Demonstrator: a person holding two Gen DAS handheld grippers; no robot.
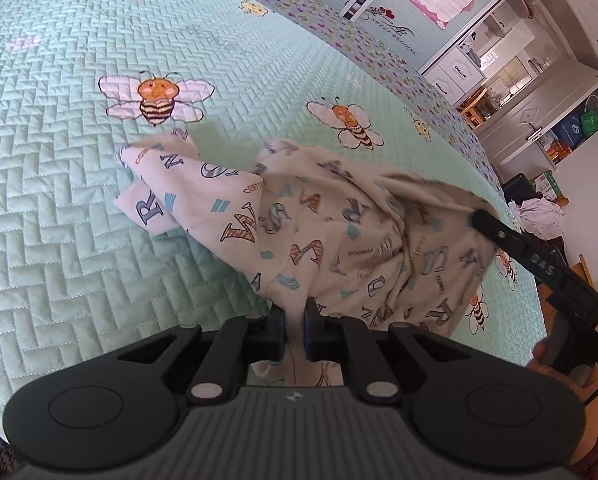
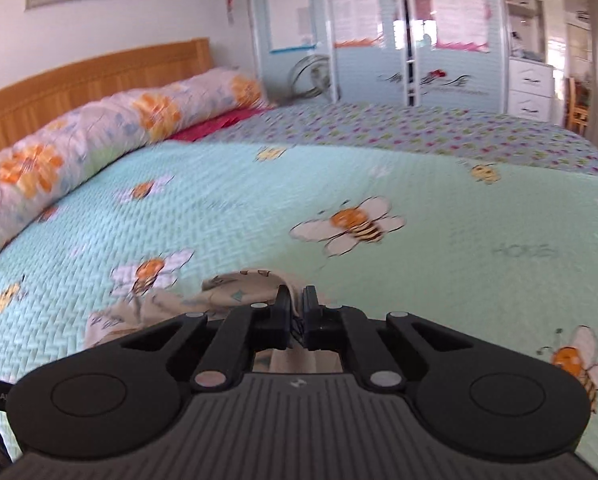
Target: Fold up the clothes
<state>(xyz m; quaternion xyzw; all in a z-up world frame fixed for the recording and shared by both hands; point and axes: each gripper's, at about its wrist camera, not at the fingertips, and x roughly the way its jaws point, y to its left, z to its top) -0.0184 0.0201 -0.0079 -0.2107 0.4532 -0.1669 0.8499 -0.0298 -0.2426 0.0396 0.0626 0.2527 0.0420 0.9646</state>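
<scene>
A cream garment (image 1: 339, 232) printed with large letters hangs lifted over the green bee-print bedspread (image 1: 59, 160). Its far end trails onto the quilt at the left. My left gripper (image 1: 295, 320) is shut on the garment's near edge, cloth pinched between its pads. The right gripper (image 1: 479, 216) reaches in from the right in the left wrist view, and its tip is clamped on the garment's other corner. In the right wrist view my right gripper (image 2: 297, 304) is shut on a fold of the same garment (image 2: 239, 292), which bunches below and left of its fingers.
A long floral bolster (image 2: 79, 140) and wooden headboard (image 2: 79, 76) lie along the bed's far left. A wardrobe with posters (image 2: 379, 40) and white drawers (image 2: 531, 88) stand beyond the bed. A pile of clothes (image 1: 539, 216) sits off the bed's right edge.
</scene>
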